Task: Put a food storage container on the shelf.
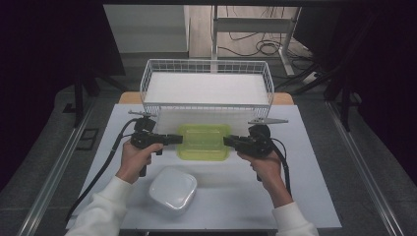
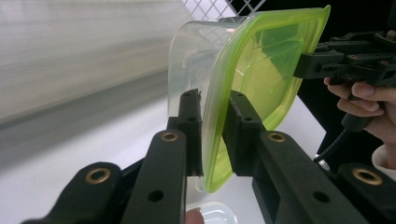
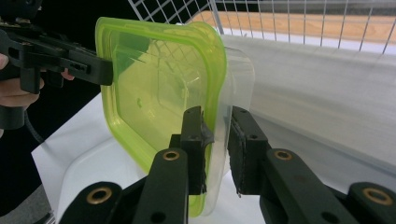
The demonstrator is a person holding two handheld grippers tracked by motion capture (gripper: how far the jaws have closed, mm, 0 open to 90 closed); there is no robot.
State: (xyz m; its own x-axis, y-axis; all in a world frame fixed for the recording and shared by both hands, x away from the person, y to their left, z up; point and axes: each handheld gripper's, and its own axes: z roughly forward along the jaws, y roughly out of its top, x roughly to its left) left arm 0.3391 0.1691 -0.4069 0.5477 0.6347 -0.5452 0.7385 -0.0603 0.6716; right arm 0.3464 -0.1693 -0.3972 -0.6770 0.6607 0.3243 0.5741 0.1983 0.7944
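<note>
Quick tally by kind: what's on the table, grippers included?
Lidded containers: 2, the green-lidded container gripped at opposite edges by both grippers, and the white container near the front.
Wire baskets: 1, the white wire basket at the back.
Grippers: 2, the left gripper and the right gripper.
Total: 5

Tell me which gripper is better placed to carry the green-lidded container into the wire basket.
Neither alone, probably. The left gripper and right gripper each clamp an opposite edge of the green-lidded container, level with each other, just in front of the wire basket. A two-handed lift forward looks best.
</note>
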